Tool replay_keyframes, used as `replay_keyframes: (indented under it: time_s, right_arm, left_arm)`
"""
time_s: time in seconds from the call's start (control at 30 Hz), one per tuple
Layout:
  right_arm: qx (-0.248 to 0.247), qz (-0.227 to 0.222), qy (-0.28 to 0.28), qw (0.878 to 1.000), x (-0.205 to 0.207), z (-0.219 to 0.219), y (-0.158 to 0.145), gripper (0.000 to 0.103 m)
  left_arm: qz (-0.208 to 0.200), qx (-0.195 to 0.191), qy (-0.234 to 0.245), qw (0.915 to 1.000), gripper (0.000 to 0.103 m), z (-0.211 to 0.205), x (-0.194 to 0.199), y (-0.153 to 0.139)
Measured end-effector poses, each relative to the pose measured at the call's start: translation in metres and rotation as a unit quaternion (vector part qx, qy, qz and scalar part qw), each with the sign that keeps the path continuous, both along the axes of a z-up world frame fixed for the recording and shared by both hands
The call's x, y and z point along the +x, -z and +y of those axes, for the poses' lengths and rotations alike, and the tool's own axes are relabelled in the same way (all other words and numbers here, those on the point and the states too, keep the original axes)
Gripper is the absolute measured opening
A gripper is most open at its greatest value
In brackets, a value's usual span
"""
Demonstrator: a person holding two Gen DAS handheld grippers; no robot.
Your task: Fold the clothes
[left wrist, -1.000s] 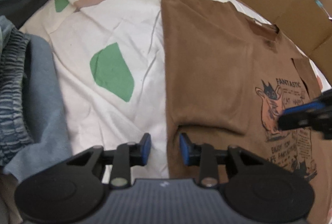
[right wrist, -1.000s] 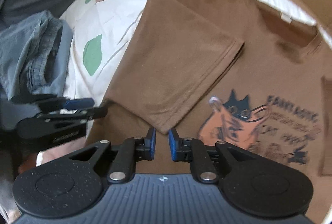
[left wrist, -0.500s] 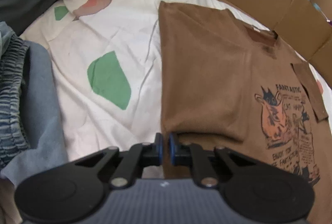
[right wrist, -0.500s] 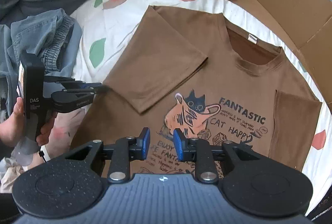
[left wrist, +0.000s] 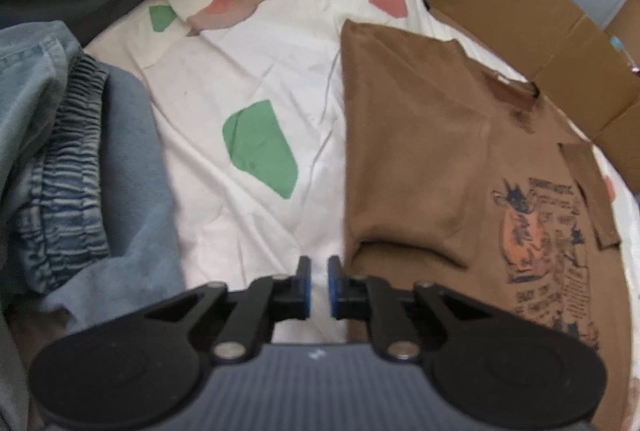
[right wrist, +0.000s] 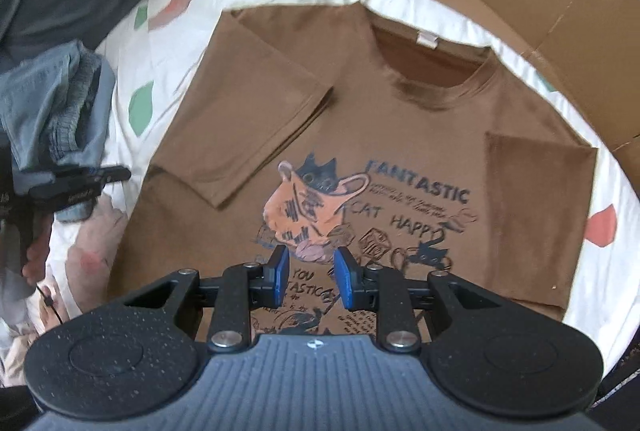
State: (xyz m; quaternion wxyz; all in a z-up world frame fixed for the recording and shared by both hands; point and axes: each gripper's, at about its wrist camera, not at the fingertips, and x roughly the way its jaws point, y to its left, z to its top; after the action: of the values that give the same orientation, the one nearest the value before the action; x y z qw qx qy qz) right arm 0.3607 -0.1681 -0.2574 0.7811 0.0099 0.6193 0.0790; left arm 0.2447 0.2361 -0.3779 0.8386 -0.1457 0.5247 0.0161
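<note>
Here a brown T-shirt (right wrist: pixel 400 135) is laid flat on the patterned sheet (left wrist: pixel 256 79), both sleeves folded inward.
Blue clothes (left wrist: pixel 72 167) are piled at the left. The right gripper (right wrist: pixel 310 273) is held over the print, jaws spread and empty; the left gripper (left wrist: pixel 318 285) has just been opened slightly, nothing pinched, beside the shirt's left edge.
</note>
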Motion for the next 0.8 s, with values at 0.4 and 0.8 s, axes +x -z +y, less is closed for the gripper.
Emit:
replay_keyframes:
  time_s: [0.4, 0.8]
  right_arm:
    - [0.031, -0.042, 0.089, 0.995, -0.032, -0.078, -0.099, 0.065]
    - [0.054, -0.096, 0.183, 0.977, -0.092, -0.172, -0.197, 0.081]
  left_arm:
    - [-0.011, 0.0, 0.052, 0.9986, 0.074, -0.03, 0.001, -0.127]
    - [-0.027, 0.005, 0.047, 0.9985, 0.091, -0.042, 0.014, -0.261]
